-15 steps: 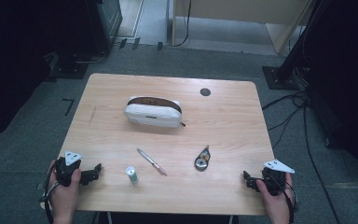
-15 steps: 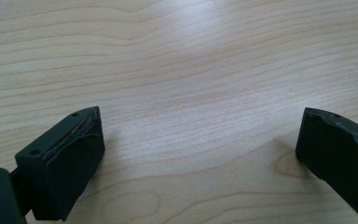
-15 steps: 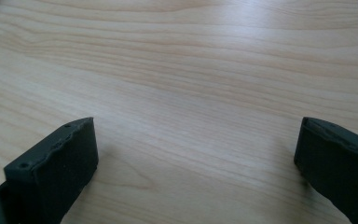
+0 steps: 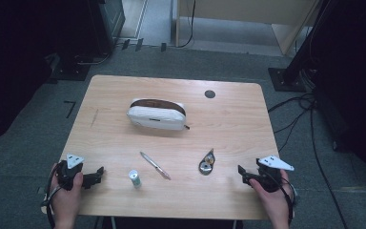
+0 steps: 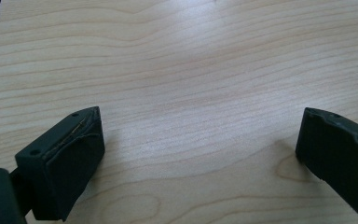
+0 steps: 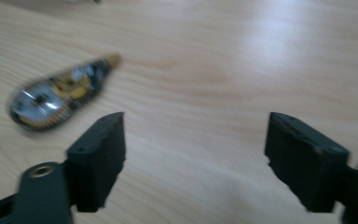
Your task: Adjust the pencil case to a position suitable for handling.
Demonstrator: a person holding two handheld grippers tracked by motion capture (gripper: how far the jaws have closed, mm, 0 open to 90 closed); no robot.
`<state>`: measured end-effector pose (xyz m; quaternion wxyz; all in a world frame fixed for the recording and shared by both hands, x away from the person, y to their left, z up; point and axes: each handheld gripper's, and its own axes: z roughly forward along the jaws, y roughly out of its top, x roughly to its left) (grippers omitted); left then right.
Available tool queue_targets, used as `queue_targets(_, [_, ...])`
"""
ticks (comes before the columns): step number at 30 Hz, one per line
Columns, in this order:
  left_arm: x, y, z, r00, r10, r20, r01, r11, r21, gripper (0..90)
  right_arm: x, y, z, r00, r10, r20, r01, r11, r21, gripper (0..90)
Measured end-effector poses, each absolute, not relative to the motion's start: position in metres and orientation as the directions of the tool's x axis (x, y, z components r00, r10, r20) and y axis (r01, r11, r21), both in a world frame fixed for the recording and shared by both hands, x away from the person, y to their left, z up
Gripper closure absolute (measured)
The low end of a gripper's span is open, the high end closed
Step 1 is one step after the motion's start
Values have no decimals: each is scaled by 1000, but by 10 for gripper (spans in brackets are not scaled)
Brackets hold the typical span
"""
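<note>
Both grippers rested low at the near edge of the table point(image 4: 114, 95), jaws spread wide and holding nothing. The right gripper point(image 6: 193, 154) pointed toward the correction tape dispenser point(image 6: 58, 95), which lay flat just ahead and to the left of its jaws, apart from them. The left gripper point(image 5: 196, 154) faced bare wood. Judgement: the right jaws should be centred over the dispenser's broad body before closing, since its tapered tip could slip.
</note>
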<state>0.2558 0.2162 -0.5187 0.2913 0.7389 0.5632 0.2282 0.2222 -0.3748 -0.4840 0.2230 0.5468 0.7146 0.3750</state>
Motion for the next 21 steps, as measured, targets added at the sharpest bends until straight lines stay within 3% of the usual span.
queue_targets(1, [256,216,-519,260,965,8,699,-194,689,13,230,-369,-473,-329,936,123,600,107,793,351])
queue_targets(6, [256,216,-519,261,965,8,699,-195,688,13,247,-354,-454,-383,915,127,575,129,808,446])
queue_targets(10, [257,215,-519,266,964,9,698,-199,688,13,271,-328,-441,-452,886,105,549,184,815,586])
queue_targets(16, [260,214,-519,274,962,10,696,-205,688,13,298,-300,-434,-511,854,98,532,224,816,652])
queue_targets(21, [261,213,-519,276,961,9,696,-206,687,13,315,-285,-433,-541,836,94,524,248,815,644])
